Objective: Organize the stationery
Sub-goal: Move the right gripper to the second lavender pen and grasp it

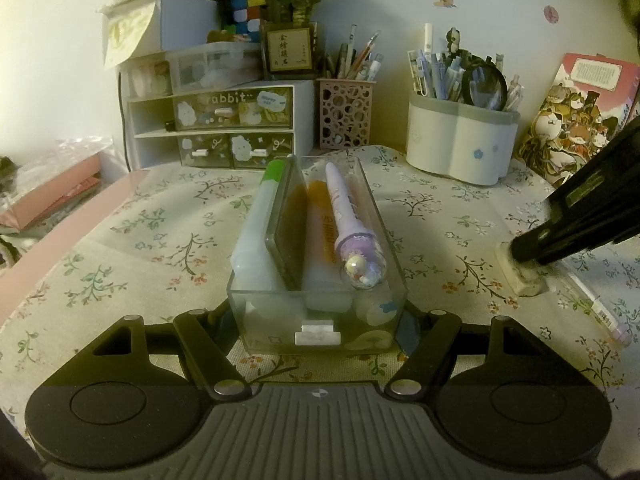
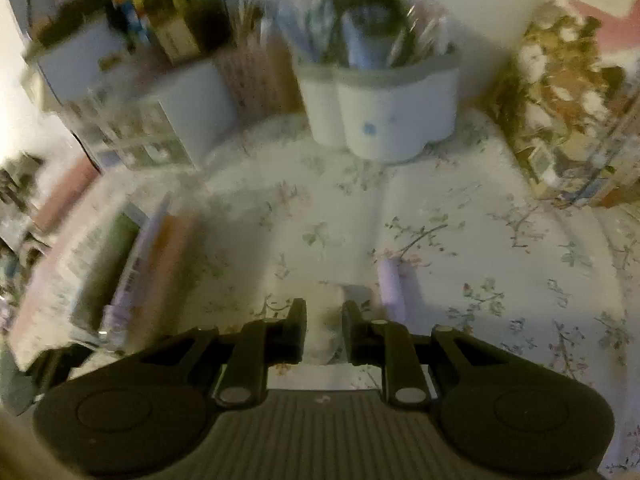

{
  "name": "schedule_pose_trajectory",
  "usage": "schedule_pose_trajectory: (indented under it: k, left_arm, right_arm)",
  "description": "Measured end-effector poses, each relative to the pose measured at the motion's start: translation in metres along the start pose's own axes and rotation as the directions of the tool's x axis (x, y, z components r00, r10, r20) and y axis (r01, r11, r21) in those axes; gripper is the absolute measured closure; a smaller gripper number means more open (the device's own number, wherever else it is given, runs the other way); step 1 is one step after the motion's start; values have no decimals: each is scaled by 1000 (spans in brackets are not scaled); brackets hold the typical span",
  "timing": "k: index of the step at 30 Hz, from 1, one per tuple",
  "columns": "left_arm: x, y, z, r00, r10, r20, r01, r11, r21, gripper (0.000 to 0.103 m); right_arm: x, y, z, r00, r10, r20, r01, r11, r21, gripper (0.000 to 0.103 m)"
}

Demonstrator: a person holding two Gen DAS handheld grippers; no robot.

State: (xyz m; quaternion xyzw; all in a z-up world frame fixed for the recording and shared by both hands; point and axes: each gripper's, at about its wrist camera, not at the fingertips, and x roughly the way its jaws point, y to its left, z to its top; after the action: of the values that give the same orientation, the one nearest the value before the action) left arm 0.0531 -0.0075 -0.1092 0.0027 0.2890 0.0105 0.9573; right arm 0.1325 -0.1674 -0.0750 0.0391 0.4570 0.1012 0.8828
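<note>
On the floral tablecloth (image 1: 168,240), the clear drawer tray (image 1: 316,320) sits clamped at its near end by the left gripper (image 1: 320,320), likely to steady it. Right of the tray, the right gripper (image 2: 324,316) pinches a white eraser (image 2: 326,320), seemingly bound for the tray.

Bare floral tablecloth (image 1: 168,248) lies open at centre-left and between the clear drawer (image 1: 316,264) and the white pen holder (image 1: 460,140) at upper right. The back edge is walled by the drawer cabinet (image 1: 212,128) and pink lattice cup (image 1: 346,114).
</note>
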Motion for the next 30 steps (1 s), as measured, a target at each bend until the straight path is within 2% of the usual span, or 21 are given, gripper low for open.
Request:
schedule_pose_trajectory:
  k: [1, 3, 5, 9, 14, 18, 23, 26, 28, 30]
  left_arm:
    - [0, 0, 0, 1000, 0, 0, 0, 1000, 1, 31]
    - [0, 0, 0, 1000, 1, 0, -1, 1000, 1, 31]
    - [0, 0, 0, 1000, 0, 1, 0, 1000, 2, 31]
    - [-1, 0, 0, 1000, 0, 1, 0, 1000, 3, 31]
    - [-1, 0, 0, 1000, 0, 1, 0, 1000, 3, 31]
    - [-1, -1, 0, 1000, -1, 1, 1, 1000, 3, 31]
    - [0, 0, 1, 1000, -5, 1, 5, 1000, 6, 31]
    - [0, 0, 1, 1000, -5, 2, 5, 1000, 6, 31]
    - [0, 0, 1, 1000, -5, 1, 5, 1000, 7, 31]
    - [0, 0, 1, 1000, -5, 2, 5, 1000, 8, 31]
  right_arm:
    - [5, 6, 0, 1000, -26, 2, 26, 999, -26, 76]
    - [7, 7, -4, 1000, -5, -7, 5, 1000, -25, 77]
    - [9, 9, -6, 1000, 14, -4, -14, 1000, -27, 88]
    - [5, 11, -8, 999, 30, 16, -30, 999, -13, 90]
    - [-6, 9, 1, 992, 113, 53, -117, 991, 67, 90]
    - [-12, 19, 19, 968, 242, 68, -248, 964, 97, 89]
    - [-5, 50, 47, 958, 272, 94, -273, 962, 1, 89]
    - [4, 61, 63, 943, 306, 129, -306, 952, -24, 89]
    - [8, 71, 69, 926, 344, 155, -335, 939, -79, 89]
    - [15, 85, 74, 920, 357, 161, -330, 928, -172, 89]
